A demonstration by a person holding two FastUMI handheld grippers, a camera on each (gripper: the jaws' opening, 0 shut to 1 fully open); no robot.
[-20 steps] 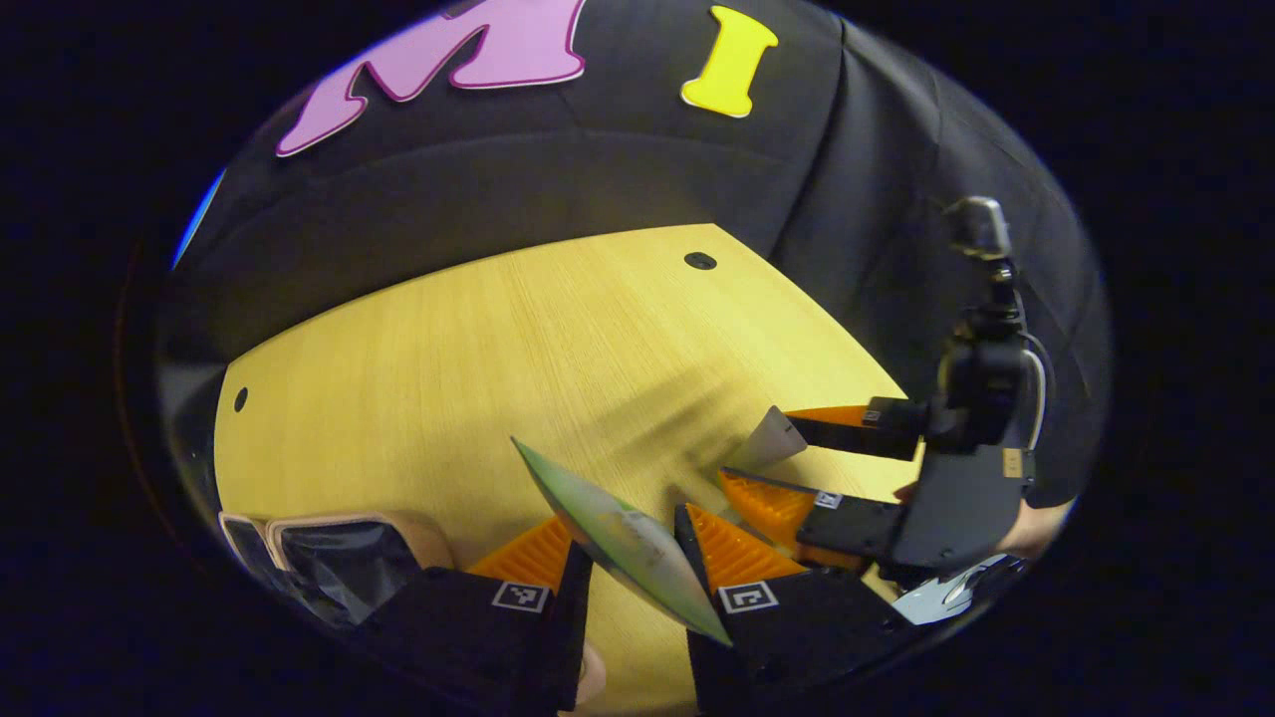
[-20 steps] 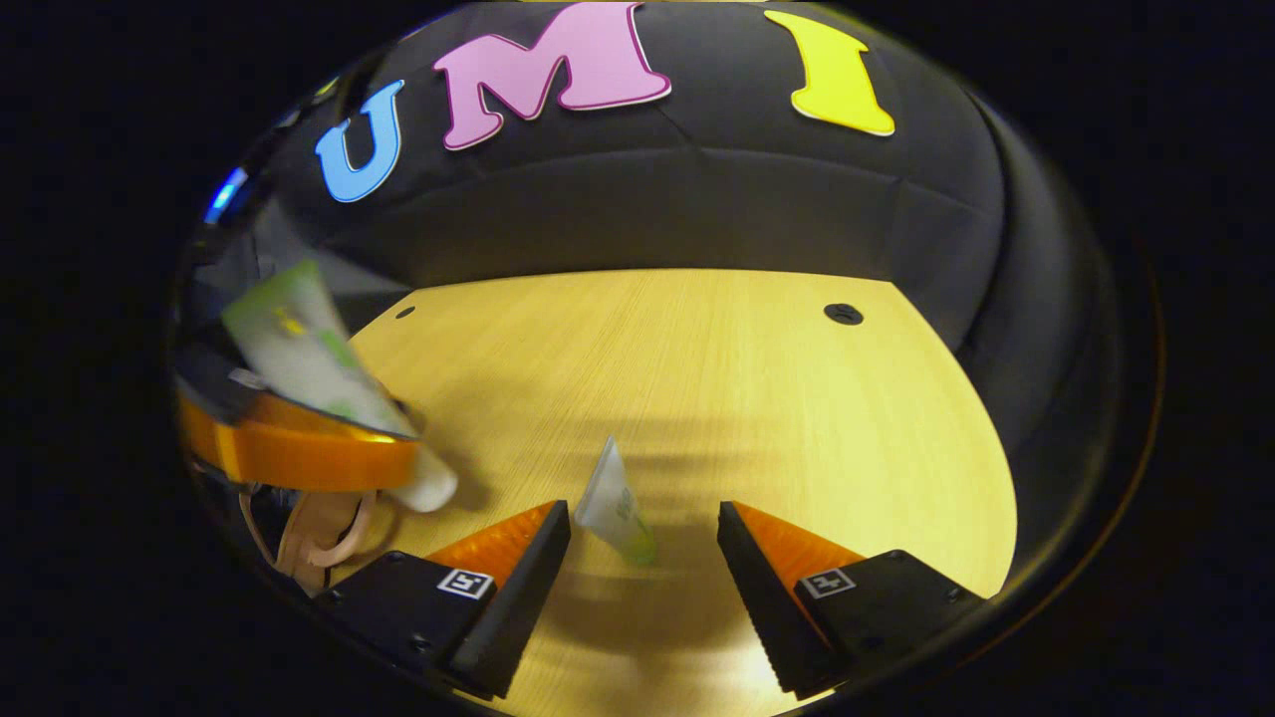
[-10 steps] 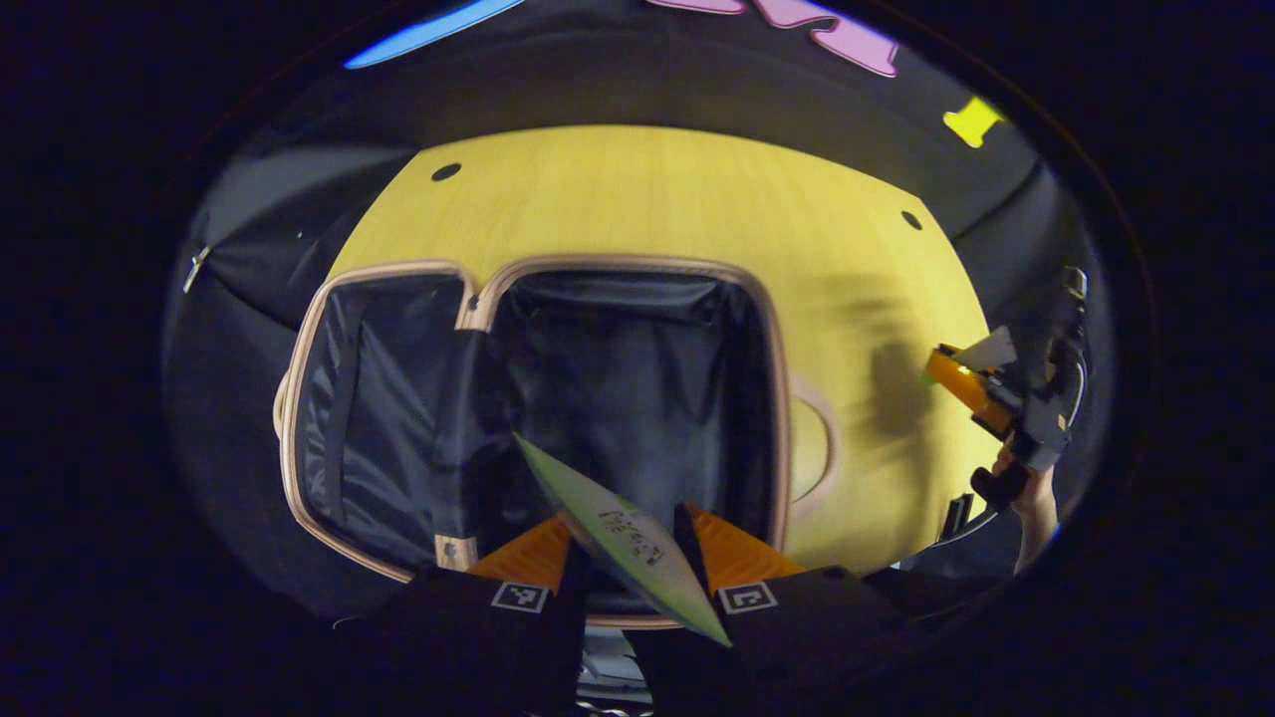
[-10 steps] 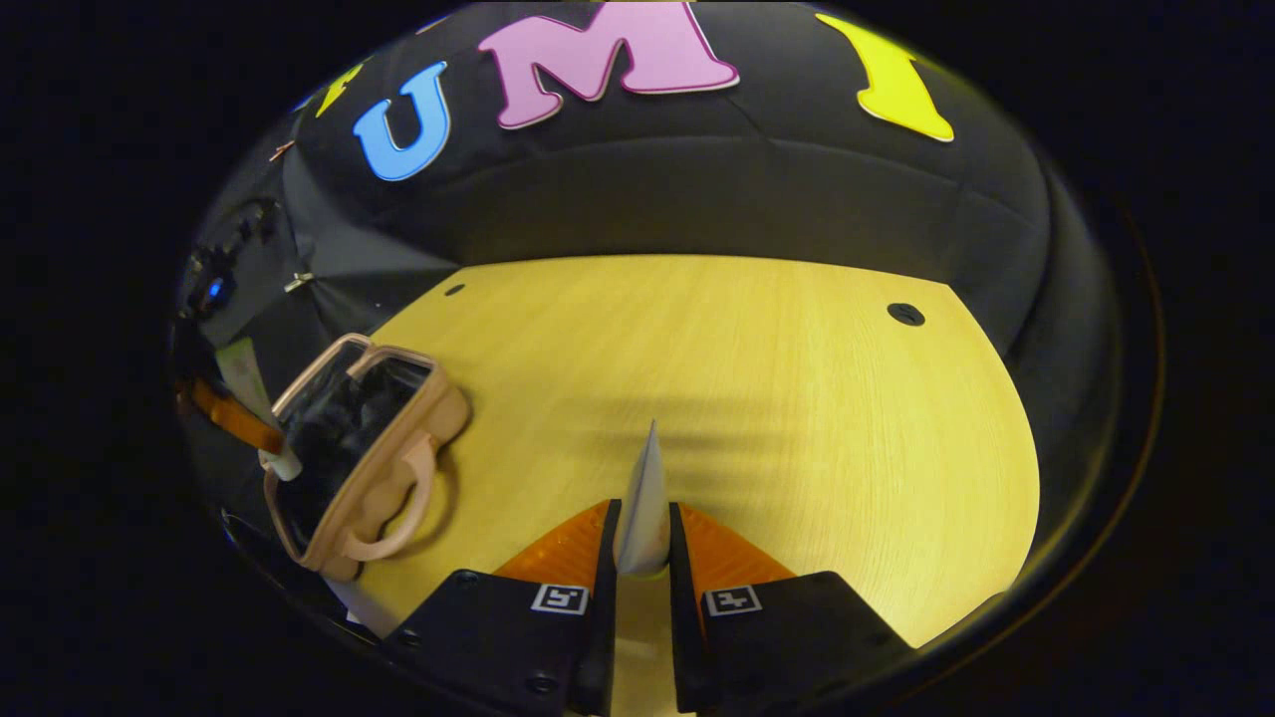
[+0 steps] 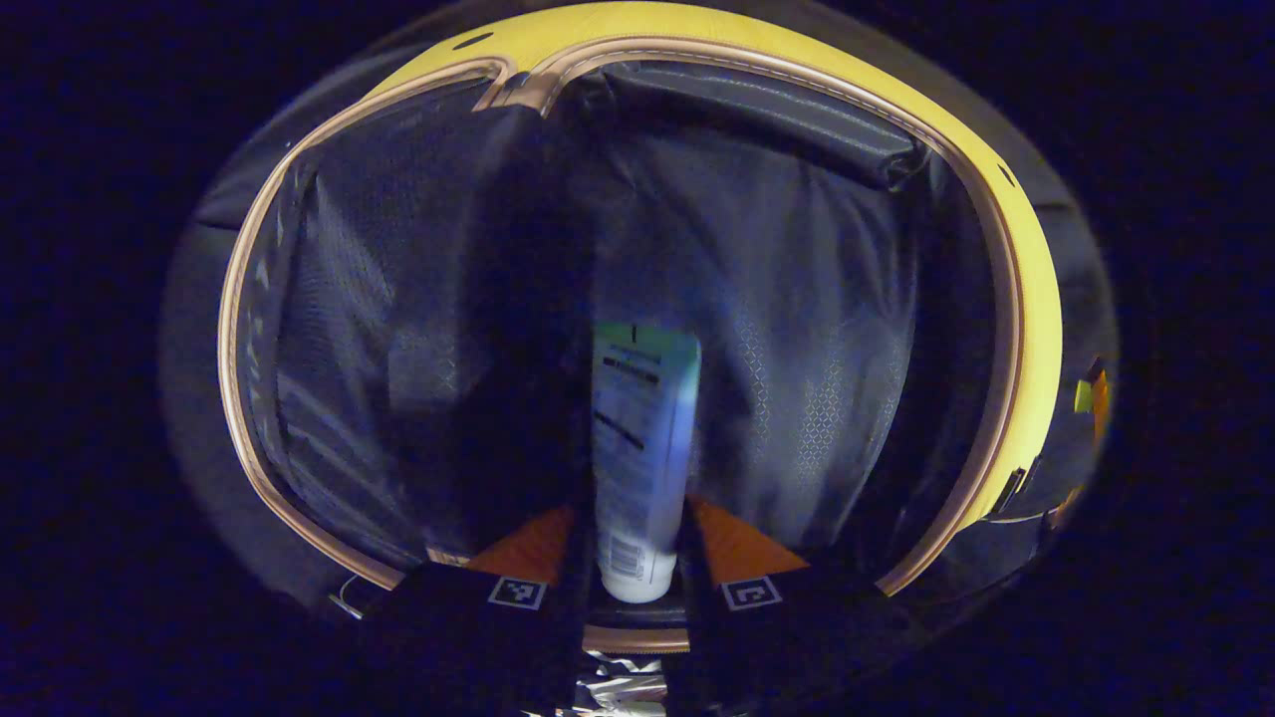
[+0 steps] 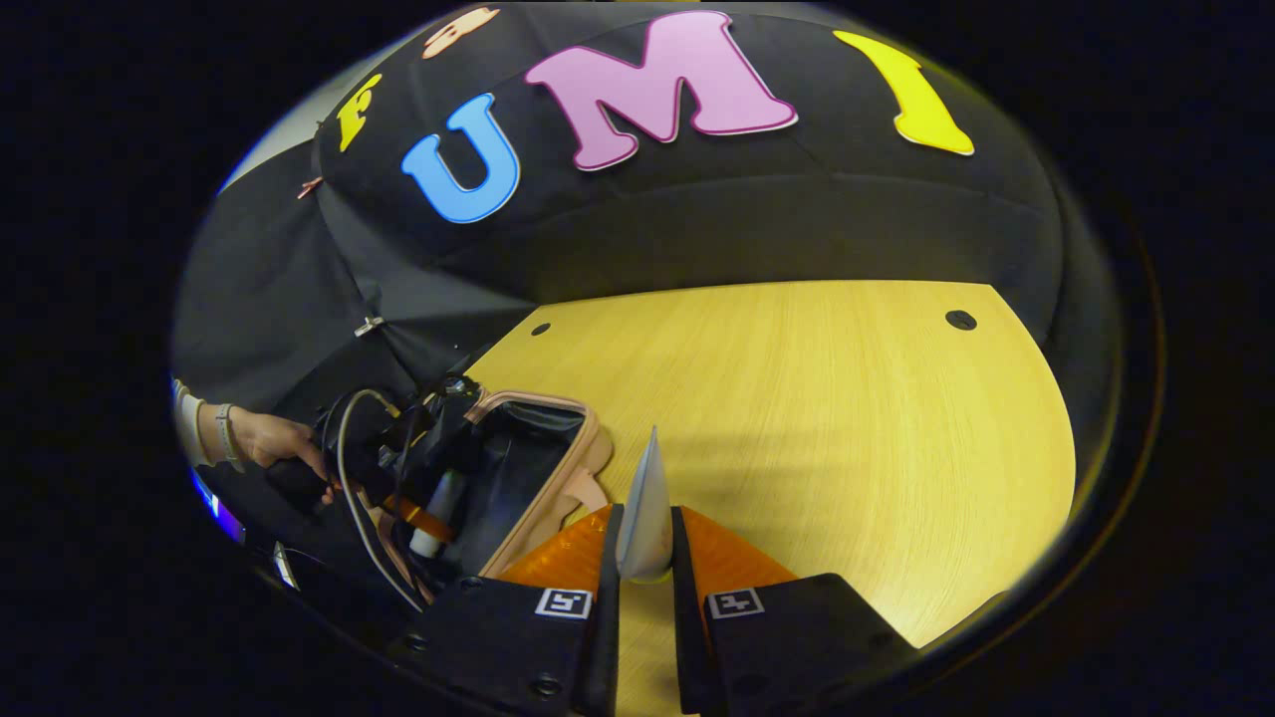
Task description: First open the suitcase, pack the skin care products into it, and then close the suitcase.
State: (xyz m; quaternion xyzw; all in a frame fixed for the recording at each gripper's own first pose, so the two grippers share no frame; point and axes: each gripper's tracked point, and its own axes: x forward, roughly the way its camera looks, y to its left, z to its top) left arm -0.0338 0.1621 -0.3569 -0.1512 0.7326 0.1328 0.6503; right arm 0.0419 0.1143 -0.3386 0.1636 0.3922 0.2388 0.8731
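While the suitcase point(image 5: 1006, 299) lies open on the yellow wooden surface point(image 6: 797, 398), we count two skin care tubes, two grippers and one case. In the left gripper view, the left gripper point(image 5: 637, 538) reaches down into the dark-lined interior, its two orange fingers point(image 5: 732, 543) clamped on the white tube point(image 5: 642, 448), which points away from the camera, cap end toward us, printed side up. The tan rim of the case rings nearly the whole view, with a strip of surface showing beyond it at the top and right.

In the right gripper view, the person's hand point(image 6: 264, 438) holds the left gripper over the case at the far left, the tube's white cap hanging inside the opening. To the right of the case, the right gripper point(image 6: 645, 543) hovers above the bare surface, its fingers point(image 6: 717, 558) pressed together on the second tube point(image 6: 645, 508), a thin pale one seen edge-on and standing upright between them.

Half a second ago the left gripper was higher, with the whole open case visible below it and its tube tilted; now it has dropped inside and the tube lies straight. The right gripper has kept its grip and swung nearer the case.
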